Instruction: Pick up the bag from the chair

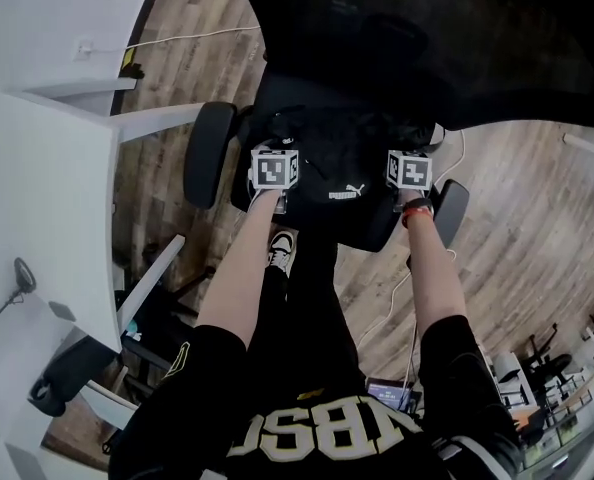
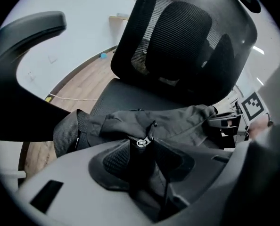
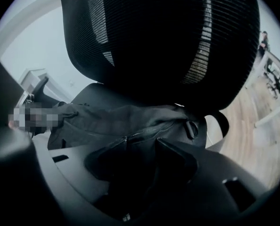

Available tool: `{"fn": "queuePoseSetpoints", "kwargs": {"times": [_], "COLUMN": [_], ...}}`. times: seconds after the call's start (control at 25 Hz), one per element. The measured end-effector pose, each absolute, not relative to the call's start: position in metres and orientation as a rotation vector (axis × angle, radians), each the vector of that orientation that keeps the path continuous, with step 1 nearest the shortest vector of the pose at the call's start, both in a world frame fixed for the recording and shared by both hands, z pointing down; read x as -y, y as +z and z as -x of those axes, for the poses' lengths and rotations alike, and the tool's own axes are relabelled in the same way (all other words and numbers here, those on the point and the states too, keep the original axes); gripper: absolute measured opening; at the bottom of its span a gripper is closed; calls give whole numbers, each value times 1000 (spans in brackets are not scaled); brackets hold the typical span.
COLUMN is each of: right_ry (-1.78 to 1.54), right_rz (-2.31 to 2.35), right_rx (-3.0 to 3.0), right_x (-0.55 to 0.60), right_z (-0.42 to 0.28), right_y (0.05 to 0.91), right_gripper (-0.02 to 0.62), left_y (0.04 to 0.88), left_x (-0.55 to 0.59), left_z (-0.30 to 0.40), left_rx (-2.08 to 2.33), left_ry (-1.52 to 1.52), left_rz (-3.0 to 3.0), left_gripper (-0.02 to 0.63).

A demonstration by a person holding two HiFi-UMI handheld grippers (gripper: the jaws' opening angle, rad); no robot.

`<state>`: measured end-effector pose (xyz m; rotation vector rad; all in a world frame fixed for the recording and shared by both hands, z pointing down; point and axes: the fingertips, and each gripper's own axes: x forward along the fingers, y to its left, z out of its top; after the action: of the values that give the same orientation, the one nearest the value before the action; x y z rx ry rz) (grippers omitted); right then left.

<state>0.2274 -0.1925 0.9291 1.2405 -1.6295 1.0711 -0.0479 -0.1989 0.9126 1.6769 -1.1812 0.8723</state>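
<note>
A black fabric bag (image 1: 337, 168) with a small white logo lies on the seat of a black mesh office chair (image 1: 427, 38). My left gripper (image 1: 280, 136) is at the bag's left end and my right gripper (image 1: 413, 138) at its right end. In the left gripper view the jaws (image 2: 142, 147) are shut on a fold of the bag (image 2: 168, 121) beside a silver zipper pull (image 2: 141, 142). The right gripper (image 3: 140, 142) is likewise shut on dark bag cloth (image 3: 116, 117) along the zipper line. The fingertips are buried in the fabric.
The chair's armrests (image 1: 207, 153) (image 1: 450, 208) flank both grippers and its tall mesh back (image 2: 187, 36) rises just behind the bag. A white desk (image 1: 37, 198) stands to the left. A white cable (image 1: 187, 38) runs over the wood floor. The bag's webbing strap (image 2: 67, 131) hangs at the left.
</note>
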Motion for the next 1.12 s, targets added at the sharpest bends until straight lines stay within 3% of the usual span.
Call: {"fn": "queuePoseSetpoints", "kwargs": {"times": [0.2,0.48,1.12], "right_ry": [1108,1064,1061], "right_rz": [-1247,-1268,-1445], "right_rx": [1596,1604,1607], "right_x": [187,186,141], "right_z": [-228,-222,-209], "right_y": [922,892,783], "right_gripper": [154,56,37], "left_y": [907,880,774], "left_x": [198,202,168], "left_z": [45,37,36], "left_rx": [1126,1121,1070], "left_ry": [822,813,740], "left_rz": [-1646,-1694,-1806], "left_gripper": [113,92,77]}}
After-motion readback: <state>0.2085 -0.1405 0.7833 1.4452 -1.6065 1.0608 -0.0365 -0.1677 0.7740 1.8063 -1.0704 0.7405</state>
